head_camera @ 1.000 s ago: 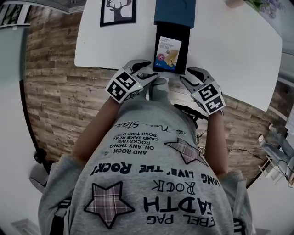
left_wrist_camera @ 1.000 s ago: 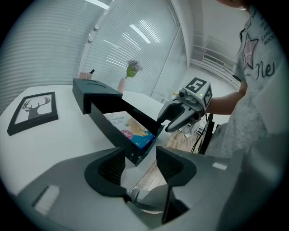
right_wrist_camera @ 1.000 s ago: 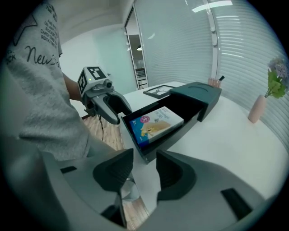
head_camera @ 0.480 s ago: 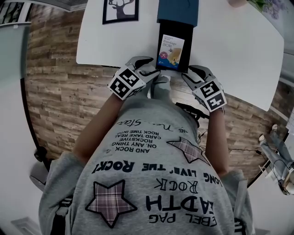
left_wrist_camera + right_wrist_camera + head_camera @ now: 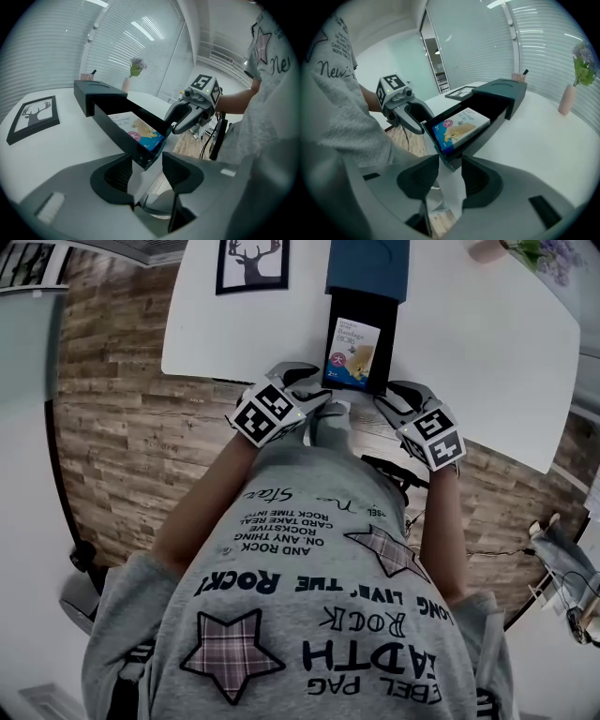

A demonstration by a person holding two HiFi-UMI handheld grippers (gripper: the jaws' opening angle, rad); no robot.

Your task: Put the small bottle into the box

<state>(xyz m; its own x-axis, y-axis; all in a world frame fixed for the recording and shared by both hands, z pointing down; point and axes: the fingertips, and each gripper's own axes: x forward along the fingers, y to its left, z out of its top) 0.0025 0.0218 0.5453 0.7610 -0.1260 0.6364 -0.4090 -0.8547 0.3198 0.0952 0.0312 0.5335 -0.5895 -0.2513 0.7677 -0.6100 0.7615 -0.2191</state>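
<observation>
A black open box (image 5: 360, 343) lies on the white table (image 5: 487, 352) at its near edge, with a printed blue and white packet (image 5: 352, 354) flat inside. Its dark lid (image 5: 367, 263) stands at the far end. No small bottle shows in any view. My left gripper (image 5: 317, 397) hovers at the box's near left corner, jaws open and empty (image 5: 146, 164). My right gripper (image 5: 392, 399) sits at the near right corner, also open (image 5: 450, 171). In the right gripper view the box's near corner (image 5: 451, 157) lies just past the jaw gap, untouched by the pads.
A framed deer picture (image 5: 251, 263) lies left of the box. At the table's far side stand a pink vase (image 5: 567, 101) with flowers and a small cup (image 5: 518, 75). Wooden floor (image 5: 122, 427) shows below the table edge. The person's grey shirt (image 5: 319, 615) fills the near foreground.
Only the head camera has drifted a little, so the table sits slightly higher and further right in the view. Both grippers keep their places at the box's near corners.
</observation>
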